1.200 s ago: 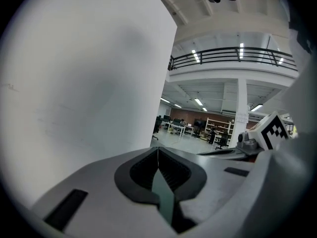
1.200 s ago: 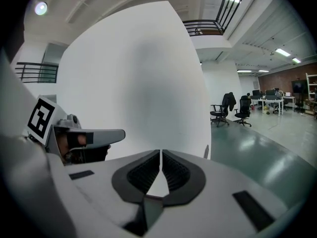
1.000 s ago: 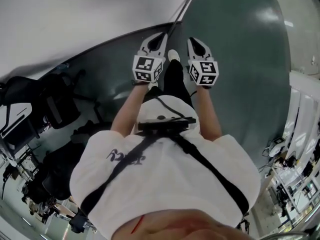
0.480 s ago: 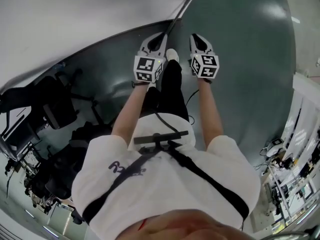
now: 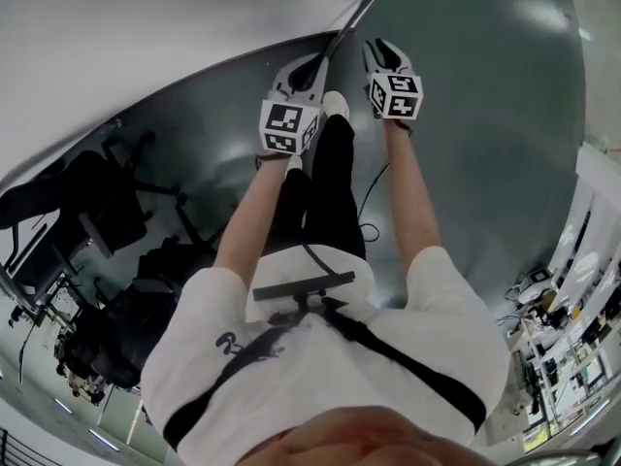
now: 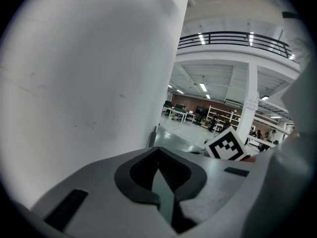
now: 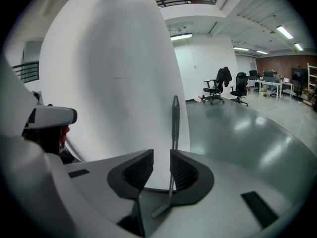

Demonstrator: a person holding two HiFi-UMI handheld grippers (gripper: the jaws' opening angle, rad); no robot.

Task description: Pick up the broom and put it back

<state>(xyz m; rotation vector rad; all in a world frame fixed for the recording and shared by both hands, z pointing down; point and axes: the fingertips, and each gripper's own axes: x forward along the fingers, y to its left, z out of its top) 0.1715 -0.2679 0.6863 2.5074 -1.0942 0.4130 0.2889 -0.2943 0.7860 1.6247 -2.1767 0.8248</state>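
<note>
The broom's thin grey handle [image 5: 347,29] leans against the curved white wall, its dark grip end [image 7: 175,120] uppermost. Its lower part runs under my left gripper [image 5: 310,68] and is hidden there. The left gripper [image 6: 158,155] has its pads together with nothing between them, and a short piece of the handle [image 6: 150,137] shows just beyond the tips. My right gripper [image 5: 379,50] hangs to the right of the handle, apart from it. Its jaws [image 7: 162,165] are opening. The handle shows through the gap beside the right pad, beyond it and unpressed.
The white wall [image 5: 146,37] curves across the upper left above a glossy green floor. Black office chairs [image 5: 107,212] crowd the left, and two more [image 7: 218,90] stand farther off. My shoe [image 5: 336,106] is below the grippers. Shelving [image 5: 582,289] lines the right.
Both arms have stretched out, and the grippers have moved away from the body toward the wall, the right one farther. The broom handle still leans in the same place.
</note>
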